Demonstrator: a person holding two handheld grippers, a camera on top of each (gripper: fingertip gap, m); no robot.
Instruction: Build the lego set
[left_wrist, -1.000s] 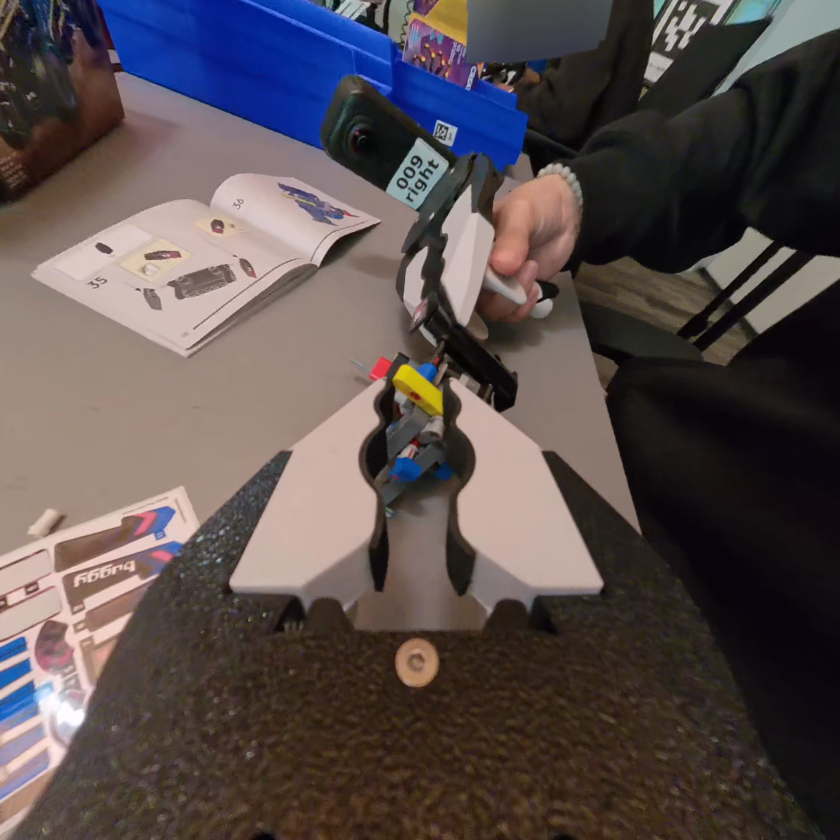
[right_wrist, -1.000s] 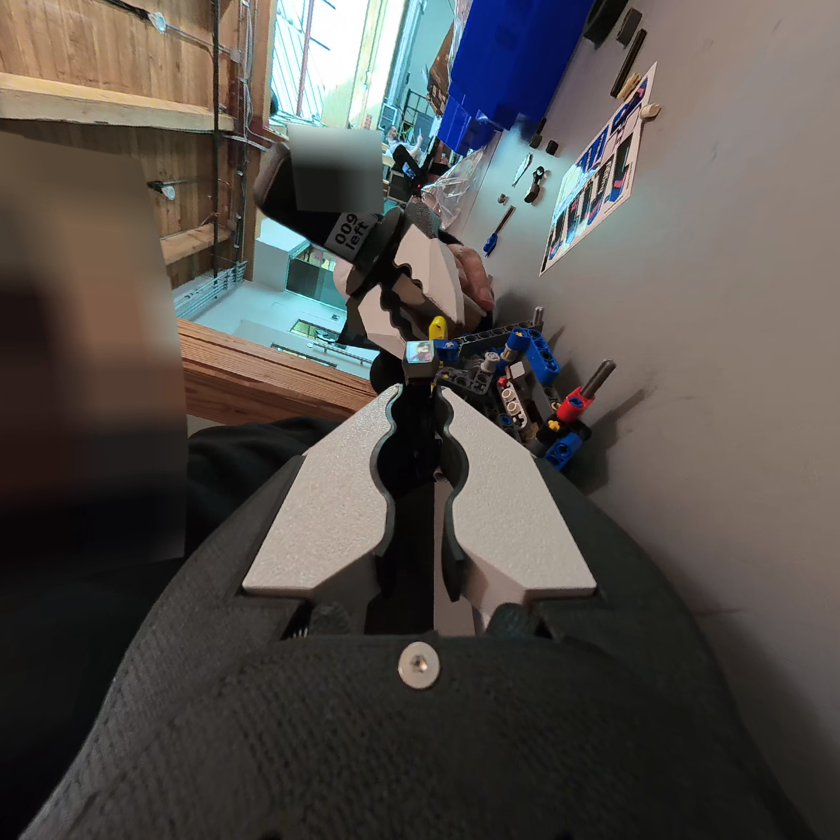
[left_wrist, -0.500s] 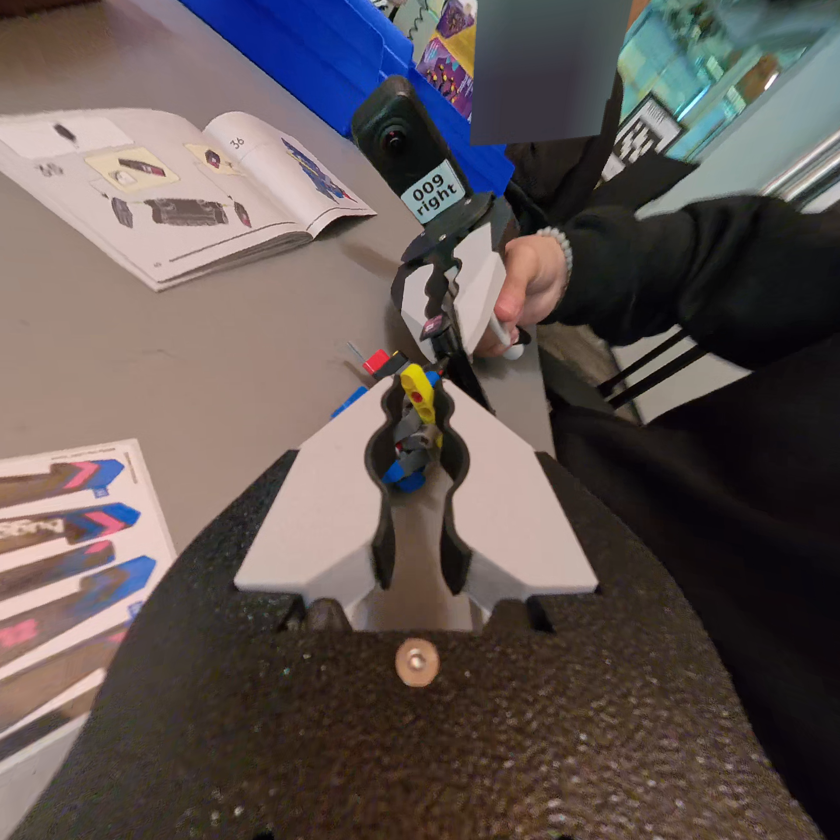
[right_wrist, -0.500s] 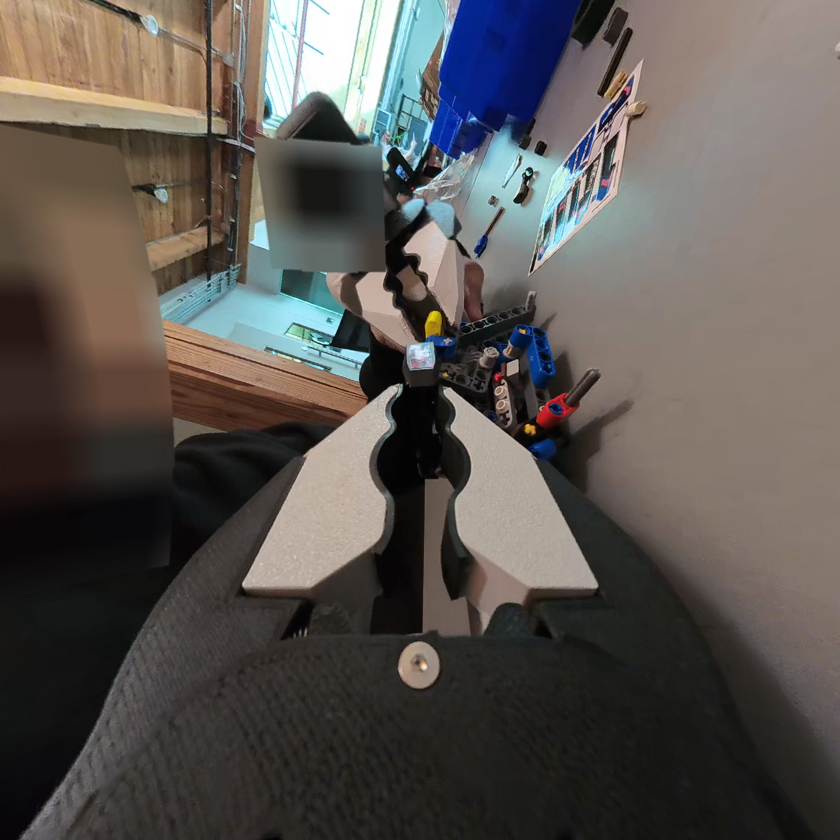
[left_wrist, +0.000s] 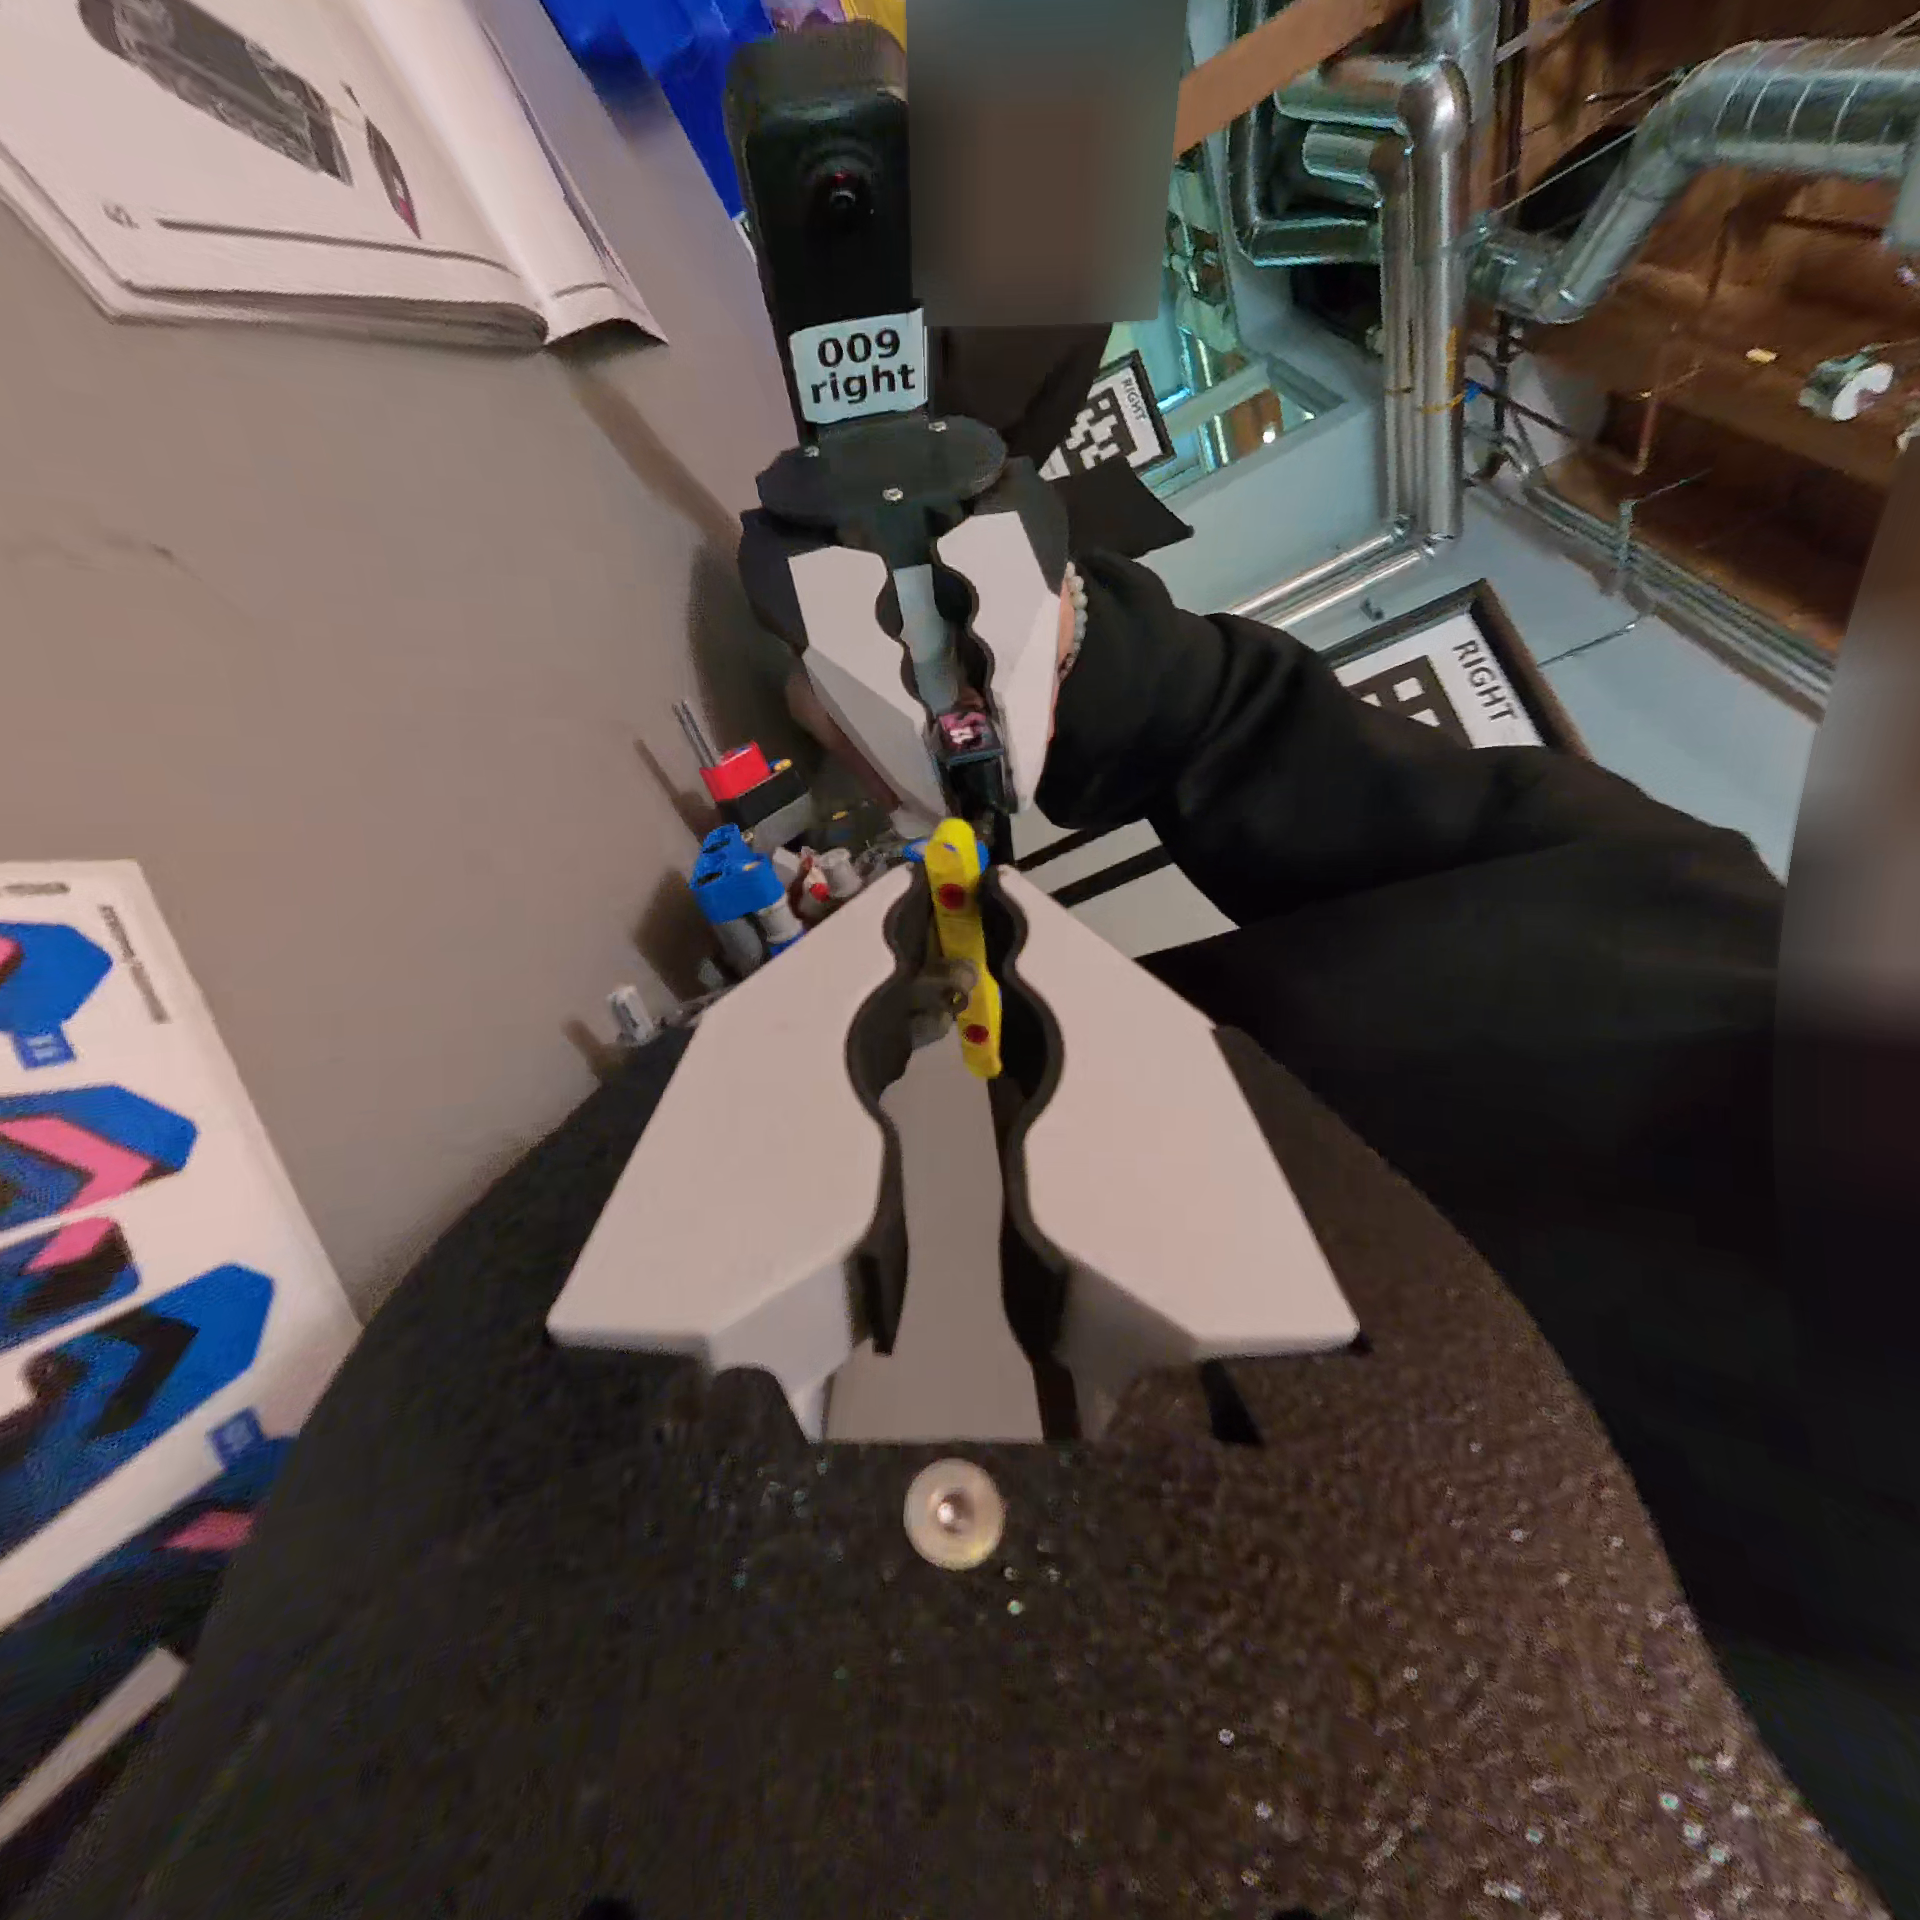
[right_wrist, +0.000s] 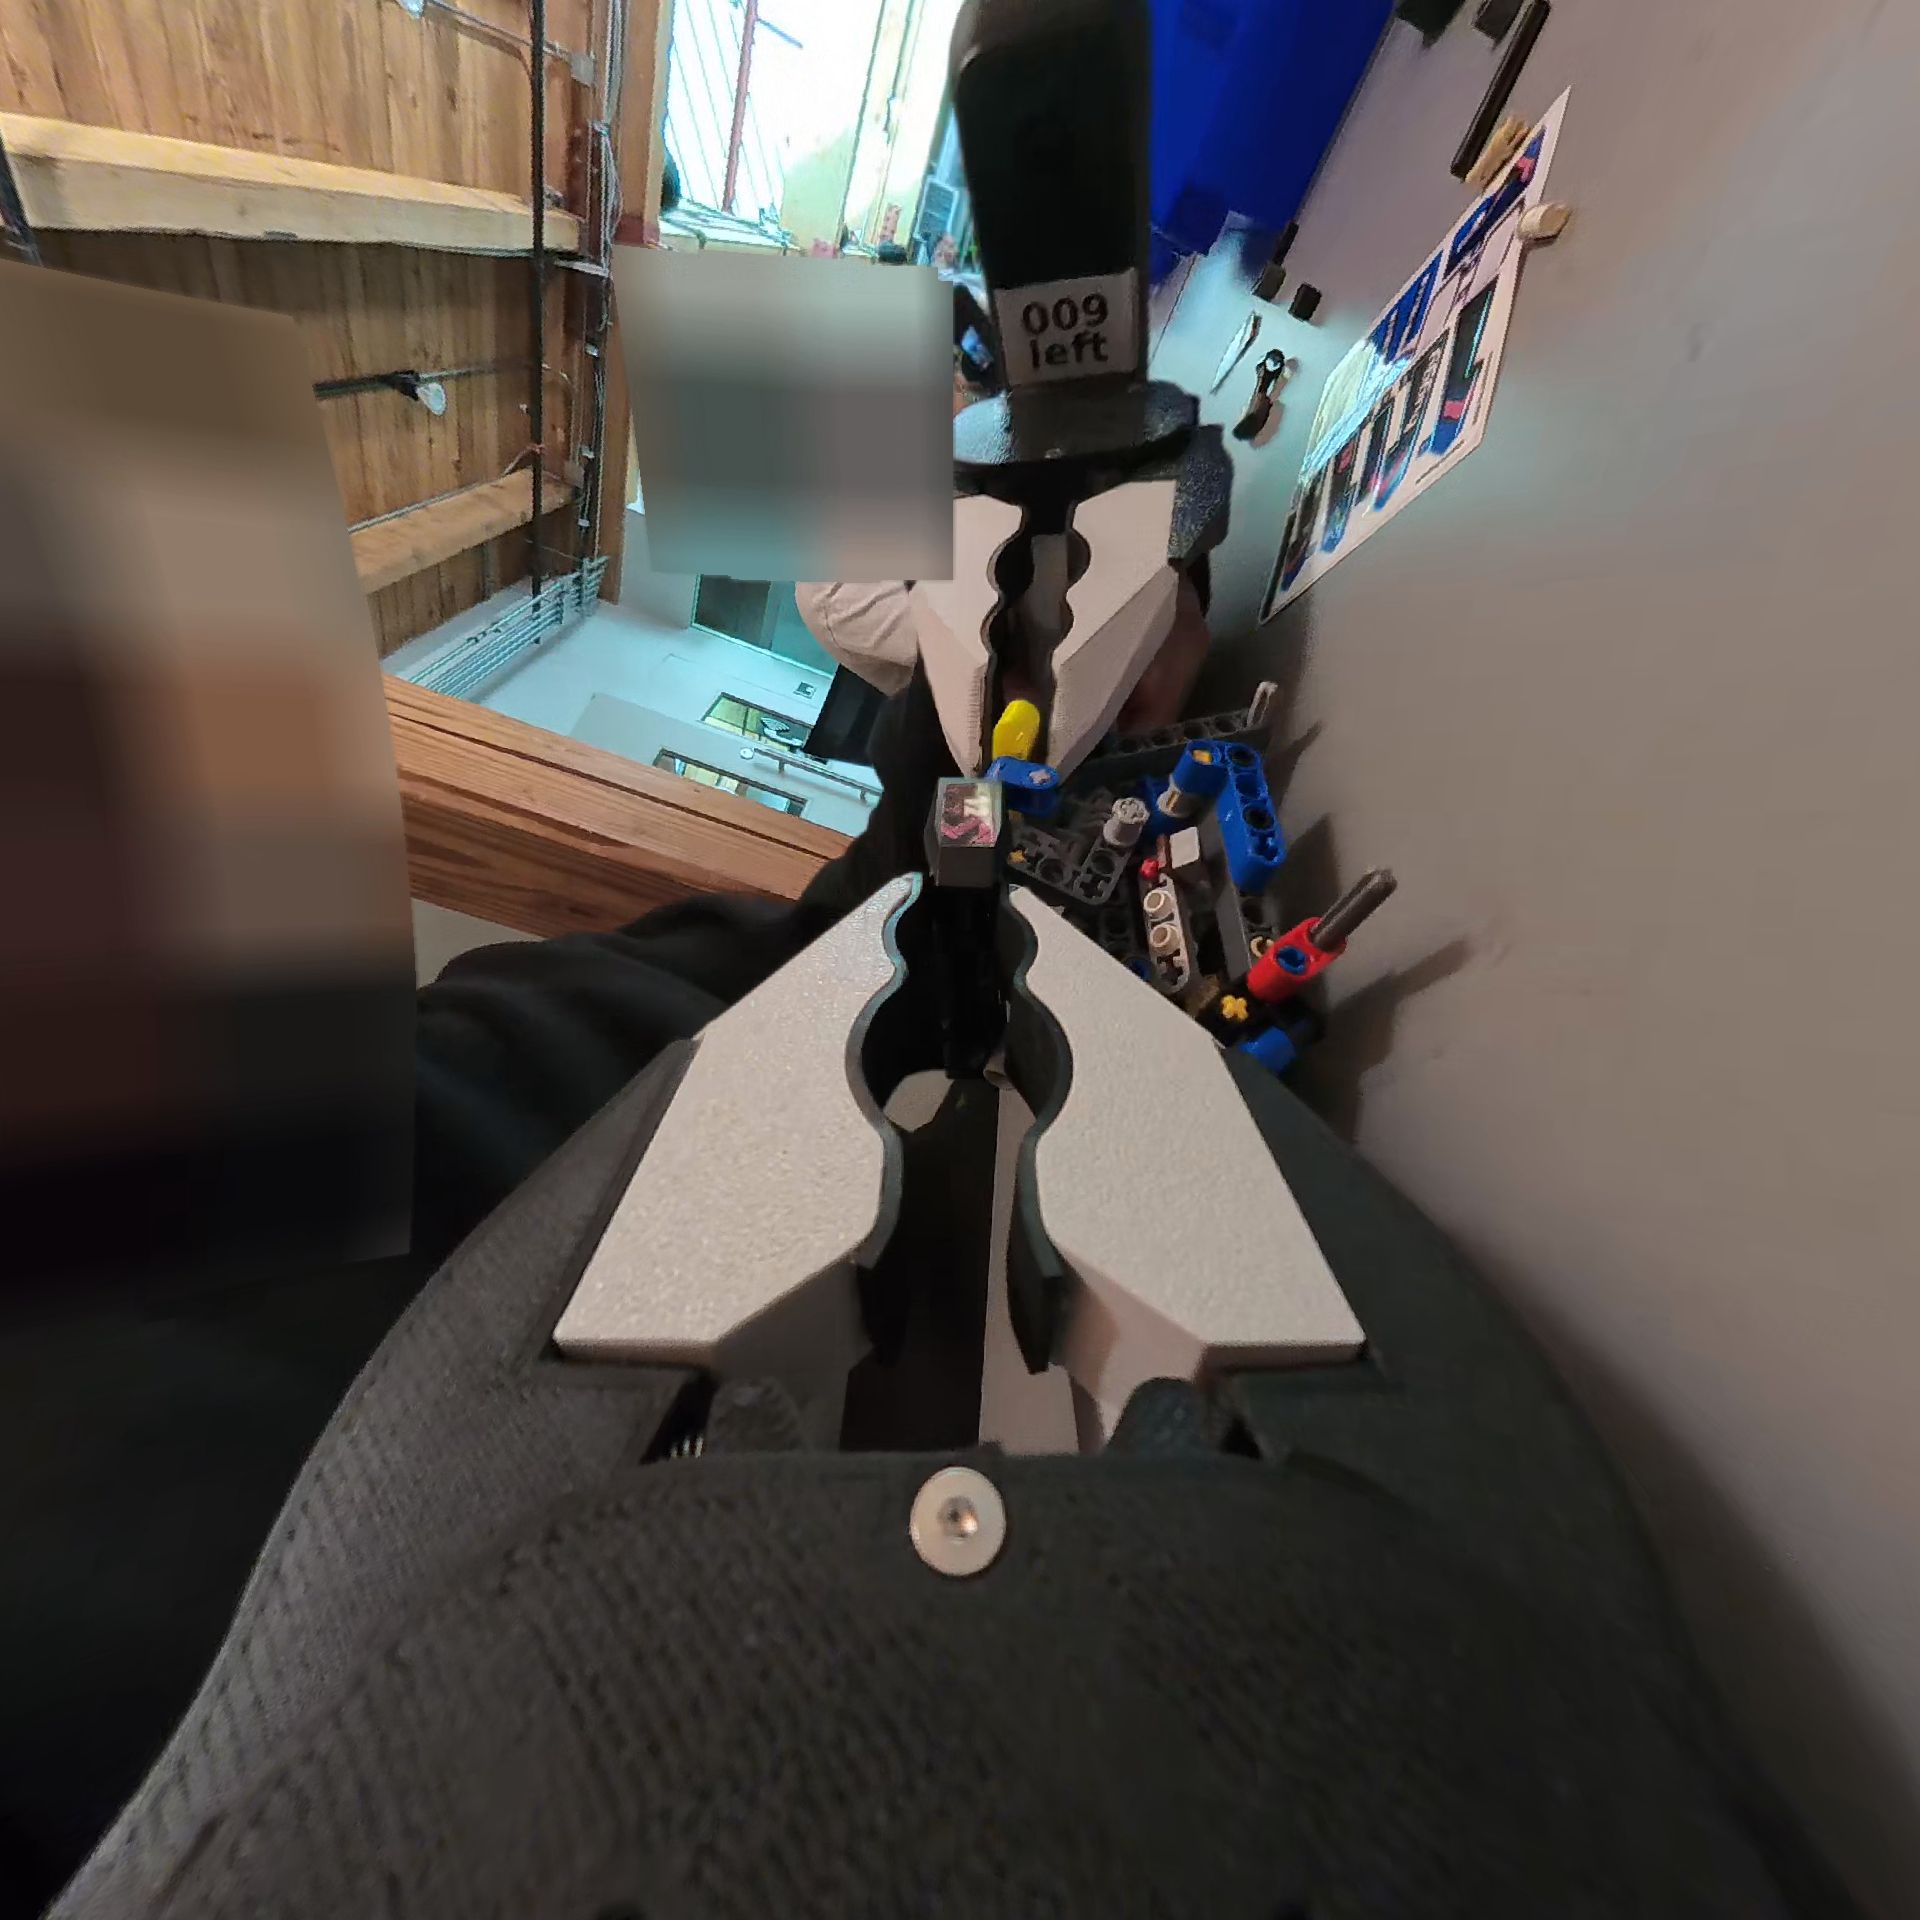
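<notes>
While your left gripper is clamping the yellow beam, your right gripper is gripping a black piece, tips nearly touching.

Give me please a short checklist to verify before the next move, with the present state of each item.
1. Left claw closed on the yellow beam: ok.
2. Right claw closed on the black piece: ok.
3. Yellow beam joined to the brick model: ok.
4. Model resting on the grey table: ok.
5. Black piece's tip touching the model: cannot tell.
6. Sticker sheet apart from both claws: ok.
</notes>
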